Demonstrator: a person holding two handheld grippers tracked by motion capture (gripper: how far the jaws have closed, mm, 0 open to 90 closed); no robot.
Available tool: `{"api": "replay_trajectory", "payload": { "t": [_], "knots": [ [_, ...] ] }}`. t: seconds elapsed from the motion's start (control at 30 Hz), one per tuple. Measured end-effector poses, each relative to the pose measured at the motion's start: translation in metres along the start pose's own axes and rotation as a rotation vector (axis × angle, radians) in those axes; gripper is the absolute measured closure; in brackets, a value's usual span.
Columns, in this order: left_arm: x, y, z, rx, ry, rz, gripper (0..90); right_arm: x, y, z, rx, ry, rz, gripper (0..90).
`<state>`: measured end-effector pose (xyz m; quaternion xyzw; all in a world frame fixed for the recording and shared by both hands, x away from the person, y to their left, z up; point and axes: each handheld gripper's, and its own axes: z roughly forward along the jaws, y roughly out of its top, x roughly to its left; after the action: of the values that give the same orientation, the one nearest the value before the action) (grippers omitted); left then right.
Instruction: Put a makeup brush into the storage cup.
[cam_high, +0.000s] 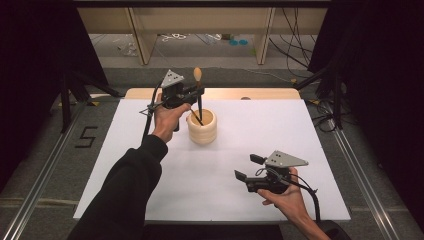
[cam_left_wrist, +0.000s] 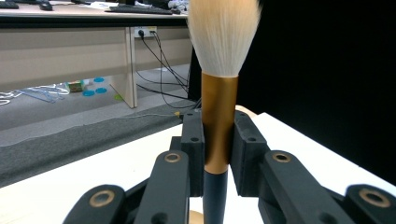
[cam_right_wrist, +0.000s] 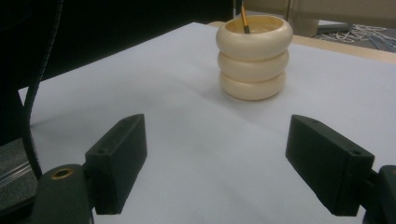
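White table (cam_high: 165, 190), broad bare middle; left tool (cam_high: 197, 93) clamped on brush (cam_high: 198, 95) above holder (cam_high: 202, 127), right tool (cam_high: 248, 167) wide, empty.

We can read just one mark: a dark figure "5" (cam_high: 86, 137) set on the grey floor (cam_high: 55, 130) to the left of the desk (cam_high: 165, 200), in the high view. Nothing else carries legible writing.

Soft, pale bristles top the makeup brush (cam_left_wrist: 219, 93), above a satin gold metal ferrule and a glossy dark handle. The ribbed holder (cam_right_wrist: 253, 56) looks smooth, cream and faintly glossy. The table cover (cam_high: 225, 165) is matt white. Gripper fingers (cam_right_wrist: 116, 161) are matt black plastic.
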<state>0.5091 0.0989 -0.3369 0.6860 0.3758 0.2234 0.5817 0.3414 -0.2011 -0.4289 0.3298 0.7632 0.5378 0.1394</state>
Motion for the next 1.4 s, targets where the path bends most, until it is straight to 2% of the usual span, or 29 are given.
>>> {"api": "replay_trajectory", "payload": {
  "t": [0.07, 0.13, 0.2, 0.3, 0.43, 0.7, 0.8, 0.83, 1.0, 1.1, 1.2, 1.23, 1.4],
  "knots": [
    [0.001, -0.002, 0.002, -0.001, 0.003, -0.006, 77.2, 0.000, 0.000, 0.000, -0.002, -0.002, -0.003, 21.3],
    [0.001, -0.003, 0.002, -0.001, 0.003, -0.005, 77.3, -0.002, 0.000, 0.001, -0.022, -0.014, -0.031, 21.3],
    [0.002, -0.005, 0.003, 0.000, 0.007, -0.005, 77.3, -0.001, 0.001, -0.001, 0.000, -0.014, -0.020, 21.3],
    [0.003, -0.009, 0.006, 0.004, 0.015, -0.006, 77.3, -0.002, 0.000, -0.001, -0.003, -0.024, -0.030, 21.1],
    [0.005, -0.013, 0.009, 0.005, 0.022, -0.024, 77.2, -0.002, 0.001, -0.001, -0.005, -0.021, -0.030, 21.1],
    [0.009, -0.023, 0.013, 0.015, 0.033, -0.030, 77.2, -0.002, 0.001, -0.001, -0.003, -0.017, -0.024, 21.3],
    [0.011, -0.026, 0.013, 0.010, 0.036, -0.048, 77.2, -0.003, 0.001, -0.001, -0.006, -0.018, -0.042, 21.4],
    [0.011, -0.027, 0.014, 0.007, 0.037, -0.055, 77.2, -0.002, 0.001, -0.001, -0.003, -0.016, -0.030, 21.4],
    [0.013, -0.033, 0.016, 0.011, 0.036, -0.062, 77.2, -0.002, 0.000, 0.001, -0.021, -0.007, -0.030, 21.4],
    [0.014, -0.035, 0.018, 0.013, 0.037, -0.070, 77.2, -0.001, 0.001, -0.001, 0.006, -0.009, -0.015, 21.5],
    [0.015, -0.037, 0.019, 0.010, 0.041, -0.080, 77.2, -0.001, 0.000, 0.000, -0.002, 0.009, -0.003, 21.5],
    [0.015, -0.039, 0.019, 0.010, 0.040, -0.087, 77.2, -0.002, 0.000, 0.001, -0.014, 0.001, -0.022, 21.5],
    [0.015, -0.044, 0.022, 0.021, 0.036, -0.084, 77.1, -0.002, 0.001, 0.001, -0.012, 0.002, -0.023, 21.7]
  ]
}}
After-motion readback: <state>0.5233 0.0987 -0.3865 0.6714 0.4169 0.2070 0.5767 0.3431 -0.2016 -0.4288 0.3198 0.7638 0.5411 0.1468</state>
